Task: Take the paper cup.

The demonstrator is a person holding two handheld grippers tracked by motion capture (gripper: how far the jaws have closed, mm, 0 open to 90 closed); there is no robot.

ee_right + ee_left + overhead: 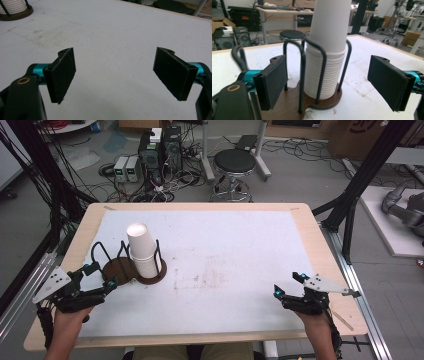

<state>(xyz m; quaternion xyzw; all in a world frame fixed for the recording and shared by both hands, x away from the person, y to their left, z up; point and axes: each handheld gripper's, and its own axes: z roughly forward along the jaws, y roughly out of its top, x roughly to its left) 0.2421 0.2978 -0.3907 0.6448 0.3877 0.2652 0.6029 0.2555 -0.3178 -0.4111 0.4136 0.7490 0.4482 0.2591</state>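
From the high view, a stack of white paper cups (141,251) stands in a brown holder (150,276) with black wire loops, on the left part of the table (310,227). The left gripper (100,276) sits just beside the holder, and its jaws are spread wide with nothing between them. The right gripper (288,285) is well apart from the cups, near the table's right edge. Its jaws are spread wide too and hold nothing.

The left gripper view comes close. It shows the many ribbed rims of the cups (325,57) inside the wire loops, and the holder (329,101) right ahead of the open jaws.

The right gripper view shows bare, stained white table (112,37) between its jaws, with the cups (12,6) far off in the top left corner.
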